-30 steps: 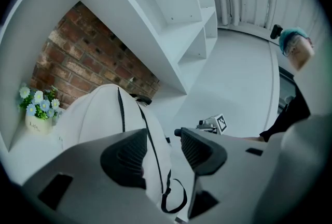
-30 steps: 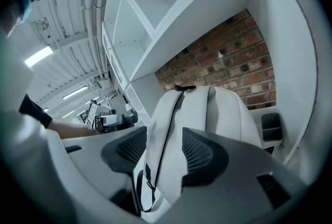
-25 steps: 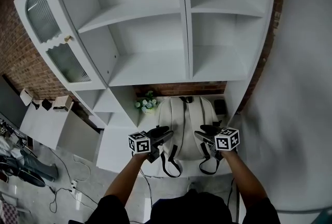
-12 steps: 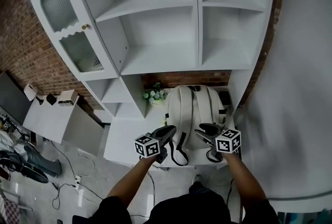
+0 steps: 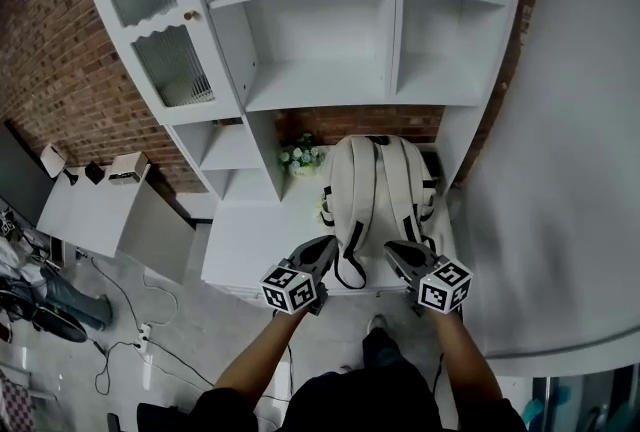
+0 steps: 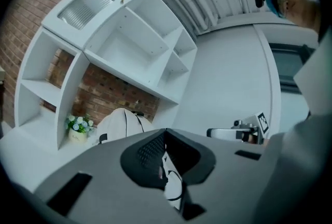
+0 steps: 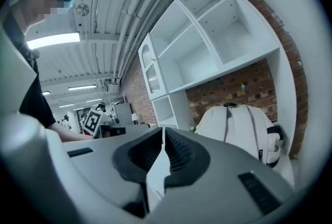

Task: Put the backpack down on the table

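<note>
Brick-wall nook, white counter (image 5: 255,245) carrying backpack (image 5: 375,185), standing upright beside flowers (image 5: 300,158). Left gripper (image 5: 322,248) pressed together, empty; right gripper (image 5: 396,251) closing on nothing. Backpack looking soft, floppy, lightish; grabbing straps (image 5: 358,210) probably working best.

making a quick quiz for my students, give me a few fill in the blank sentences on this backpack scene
1. The backpack stands ____ on the white table, not flat.
2. The wall right behind the backpack is made of ____.
3. In the head view, the pot of flowers stands to the ____ of the backpack.

Missing words: upright; brick; left
</note>
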{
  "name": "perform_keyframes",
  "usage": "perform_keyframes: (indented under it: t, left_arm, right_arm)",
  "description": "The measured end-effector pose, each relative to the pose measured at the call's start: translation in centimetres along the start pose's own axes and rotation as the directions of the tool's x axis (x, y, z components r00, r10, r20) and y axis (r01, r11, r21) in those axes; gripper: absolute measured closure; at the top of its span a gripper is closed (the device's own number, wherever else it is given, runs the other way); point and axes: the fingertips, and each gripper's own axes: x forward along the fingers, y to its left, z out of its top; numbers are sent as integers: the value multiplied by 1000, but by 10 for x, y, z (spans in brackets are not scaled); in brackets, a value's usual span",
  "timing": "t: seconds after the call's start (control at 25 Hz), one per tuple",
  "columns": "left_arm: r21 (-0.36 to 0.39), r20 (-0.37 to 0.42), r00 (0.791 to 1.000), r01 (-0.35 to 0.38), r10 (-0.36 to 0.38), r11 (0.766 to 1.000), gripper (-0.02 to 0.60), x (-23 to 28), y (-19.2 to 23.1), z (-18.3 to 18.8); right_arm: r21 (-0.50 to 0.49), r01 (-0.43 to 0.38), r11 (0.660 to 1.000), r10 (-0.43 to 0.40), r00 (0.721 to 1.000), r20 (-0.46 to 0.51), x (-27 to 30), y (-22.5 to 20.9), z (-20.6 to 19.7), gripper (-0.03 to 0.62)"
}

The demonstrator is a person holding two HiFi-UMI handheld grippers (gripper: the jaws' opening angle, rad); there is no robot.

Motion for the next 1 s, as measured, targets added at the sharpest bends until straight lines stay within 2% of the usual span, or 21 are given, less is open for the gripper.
perform_keyframes:
  t: [0.08, 0.32, 0.44, 0.52, 0.64, 0.72, 0.88, 1.0]
  left_arm:
    - [8, 10, 999, -31, 31, 999, 565, -9, -14, -5]
    - [83, -4, 999, -37, 37, 996, 565, -31, -76, -21]
    - [125, 13, 996, -86, 85, 988, 565, -42, -98, -22]
    - [107, 34, 990, -142, 140, 984, 565, -56, -105, -24]
    - [85, 58, 977, -210, 206, 974, 565, -81, -116, -28]
    - [114, 69, 970, -241, 234, 964, 565, -94, -124, -33]
    - [134, 55, 955, -295, 290, 946, 563, -111, -140, -54]
    - [161, 54, 947, -322, 317, 933, 563, -121, -150, -65]
  right_arm:
    - [3, 44, 999, -44, 999, 10, -5, 12, -5, 563]
    - [0, 145, 989, -145, 989, 42, -27, 57, -20, 563]
    - [-56, 259, 964, -259, 966, 8, -42, 70, -31, 562]
    - [-123, 328, 937, -333, 943, -23, -51, 79, -39, 565]
    - [-97, 347, 933, -348, 937, -2, -60, 103, -43, 566]
    - [-90, 353, 931, -353, 936, 20, -64, 119, -44, 566]
    - [-153, 363, 919, -361, 932, 39, -74, 148, -56, 576]
    - [-140, 381, 914, -378, 925, 43, -88, 159, -66, 576]
